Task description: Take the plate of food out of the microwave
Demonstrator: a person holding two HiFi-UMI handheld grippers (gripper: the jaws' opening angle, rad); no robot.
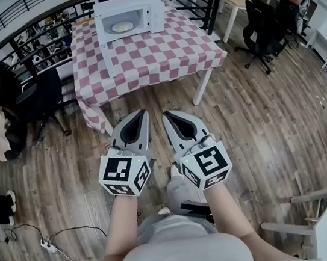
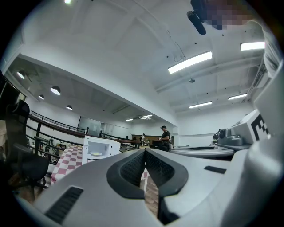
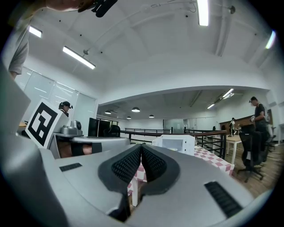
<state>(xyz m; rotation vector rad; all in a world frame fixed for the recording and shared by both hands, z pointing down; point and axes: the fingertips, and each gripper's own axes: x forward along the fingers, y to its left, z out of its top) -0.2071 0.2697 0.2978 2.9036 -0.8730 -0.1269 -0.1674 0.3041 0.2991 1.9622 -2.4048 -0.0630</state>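
You are holding the left gripper point(image 1: 141, 117) and right gripper point(image 1: 168, 117) side by side, jaws fully closed, gripping nothing. The plate of food point(image 1: 122, 26) is sitting inside the microwave point(image 1: 146, 5) at twelve o'clock.

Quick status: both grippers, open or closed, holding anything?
Left gripper: closed, holding nothing.
Right gripper: closed, holding nothing.

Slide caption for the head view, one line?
Shut, empty left gripper and right gripper face the checkered table, plate inside the open microwave.
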